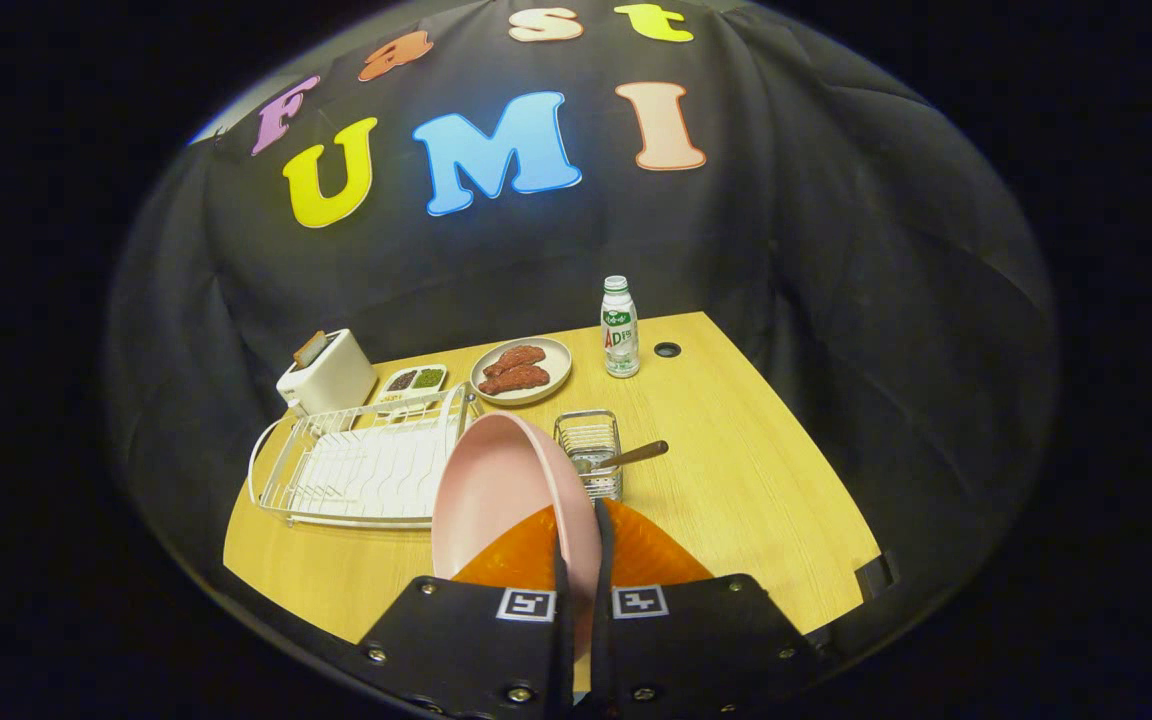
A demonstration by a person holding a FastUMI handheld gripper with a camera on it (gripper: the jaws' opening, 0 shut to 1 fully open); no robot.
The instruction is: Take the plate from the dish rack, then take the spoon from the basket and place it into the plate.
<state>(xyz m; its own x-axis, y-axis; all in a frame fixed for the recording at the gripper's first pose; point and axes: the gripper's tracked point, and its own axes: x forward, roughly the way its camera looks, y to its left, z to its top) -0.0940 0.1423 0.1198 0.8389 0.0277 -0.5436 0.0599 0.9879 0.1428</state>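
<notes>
At nine o'clock of the scene a toaster (328, 376) was seen at the table's far left corner, and just in front of it the dish rack (361, 462) was found with its slots bare, the plate judged already taken out. A small seasoning tray (414, 380) was noted just beyond the rack. At the centre the pink plate (496, 490) was held on edge, pinched at its rim, and the gripper (581, 560) was clenched on it, both fingers pressed to the rim from either side. Here the first risk was judged: with so narrow a bite on a tilted plate, a slip or a swing could be caused by any quick turn of the wrist, and the rack's near corner could be clipped. At one o'clock from the plate the wire basket (589, 452) was seen standing just beside the plate's edge, the spoon (626, 458) resting in it with its handle pointing toward three o'clock. The basket could be knocked over if the plate were lowered too close. Farther back, at twelve, a dish of meat (522, 370) and a bottle (619, 328) were observed, well apart. Open table (756, 460) was left at three o'clock, judged the safer setting-down spot.
</notes>
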